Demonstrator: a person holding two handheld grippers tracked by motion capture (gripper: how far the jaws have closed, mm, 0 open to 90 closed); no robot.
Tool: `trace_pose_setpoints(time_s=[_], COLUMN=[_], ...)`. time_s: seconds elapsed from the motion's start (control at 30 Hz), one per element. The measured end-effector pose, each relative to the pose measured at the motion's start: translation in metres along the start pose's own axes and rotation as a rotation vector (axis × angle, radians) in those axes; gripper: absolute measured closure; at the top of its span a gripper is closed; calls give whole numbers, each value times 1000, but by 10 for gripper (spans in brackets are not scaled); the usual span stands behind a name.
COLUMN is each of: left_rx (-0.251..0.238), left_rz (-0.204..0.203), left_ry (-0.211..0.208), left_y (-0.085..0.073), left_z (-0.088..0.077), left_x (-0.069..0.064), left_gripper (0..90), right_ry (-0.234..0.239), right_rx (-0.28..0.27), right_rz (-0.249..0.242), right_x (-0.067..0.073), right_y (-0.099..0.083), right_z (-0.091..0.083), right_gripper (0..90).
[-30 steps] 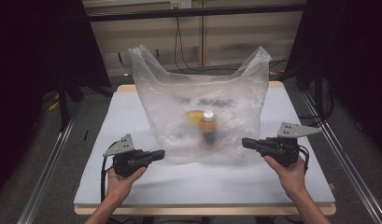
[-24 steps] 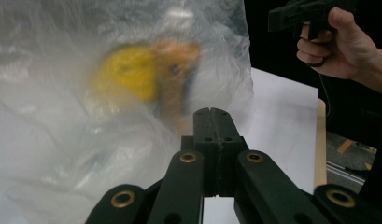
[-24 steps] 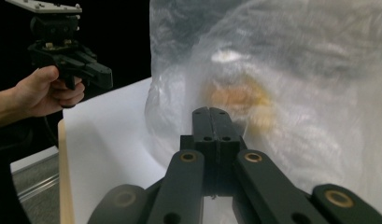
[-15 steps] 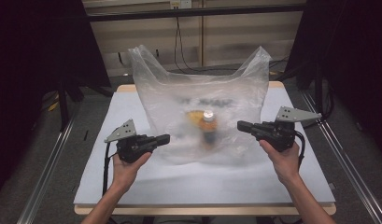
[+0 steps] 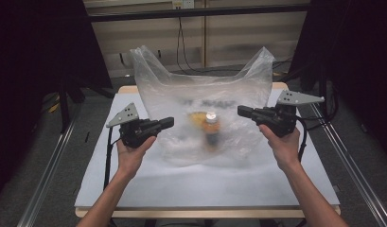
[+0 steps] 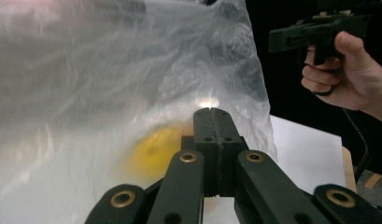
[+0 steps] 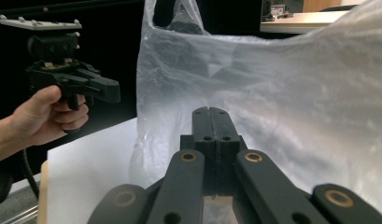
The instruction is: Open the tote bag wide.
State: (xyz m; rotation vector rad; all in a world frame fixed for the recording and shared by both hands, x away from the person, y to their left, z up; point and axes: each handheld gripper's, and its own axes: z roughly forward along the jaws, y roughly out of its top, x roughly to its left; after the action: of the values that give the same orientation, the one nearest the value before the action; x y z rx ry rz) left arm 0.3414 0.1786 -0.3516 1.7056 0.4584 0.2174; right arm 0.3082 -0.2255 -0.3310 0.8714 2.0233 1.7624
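Clear plastic bag [image 5: 200, 113] stands mid-table [image 5: 110, 189], a yellow-topped bottle [image 5: 211, 128] inside. We have raised both the left gripper [image 5: 166, 124] and the right gripper [image 5: 243, 111] toward its sides. Both sets of jaws are closed on nothing, so grasping seems next.

Dim, soft focus, dark surroundings

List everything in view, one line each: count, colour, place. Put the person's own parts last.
plastic bag: one, clear, standing at the table's middle, handles up.
bottle: one, brownish with pale cap, inside the bag.
yellow object: one, blurred through the plastic, beside the bottle.
table: one, white top.
left gripper: one, black, jaws shut, at the bag's left side.
right gripper: one, black, jaws shut, at the bag's right side.
hands: two, one per gripper.
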Motion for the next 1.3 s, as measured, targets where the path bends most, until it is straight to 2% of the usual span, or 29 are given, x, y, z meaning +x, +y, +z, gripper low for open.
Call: trace_pose_setpoints(time_s=[0.3, 0.43, 0.57, 0.6, 0.63, 0.7, 0.73, 0.8, 0.83, 0.87, 0.97, 1.17, 1.23, 1.3], left_rx=[-38, -46, -55, -60, -57, -63, -63, -64, -64, -55, -59, -38, -32, -18], left_rz=[1, 7, -5, -10, 13, 26, 26, 29, 29, 39, 16, 3, -21, -27], left_ry=[-11, 4, -5, -7, -4, 0, 0, 8, 8, 4, 6, 14, 28, 31], left_y=[22, 31, 38, 40, 48, 58, 58, 73, 73, 79, 83, 90, 93, 94], left_z=[11, 14, 16, 17, 18, 19, 19, 24, 24, 27, 29, 41, 49, 54], left_x=[7, 11, 14, 14, 15, 16, 16, 21, 21, 25, 31, 39, 42, 44], left_gripper=[900, 900, 900, 900, 900, 900, 900, 900, 900, 900, 900, 900, 900, 900], right_ry=[-18, -30, -41, -57, -57, -61, -63, -73, -74, -75, -83, -121, -137, -150], right_rx=[2, 0, -7, 0, 1, 3, 6, 26, 33, 33, 30, 41, 53, 79], right_rz=[-6, -19, -23, -26, -28, -33, -34, -35, -38, -35, -25, -21, -21, -32], right_x=[-8, -10, -11, -12, -13, -15, -17, -19, -20, -21, -25, -33, -36, -37], right_y=[20, 30, 39, 44, 48, 54, 57, 61, 62, 63, 66, 75, 81, 84], right_z=[14, 22, 25, 26, 27, 30, 32, 37, 39, 40, 42, 47, 50, 53], right_gripper=[900, 900, 900, 900, 900, 900, 900, 900, 900, 900, 900, 900, 900, 900])
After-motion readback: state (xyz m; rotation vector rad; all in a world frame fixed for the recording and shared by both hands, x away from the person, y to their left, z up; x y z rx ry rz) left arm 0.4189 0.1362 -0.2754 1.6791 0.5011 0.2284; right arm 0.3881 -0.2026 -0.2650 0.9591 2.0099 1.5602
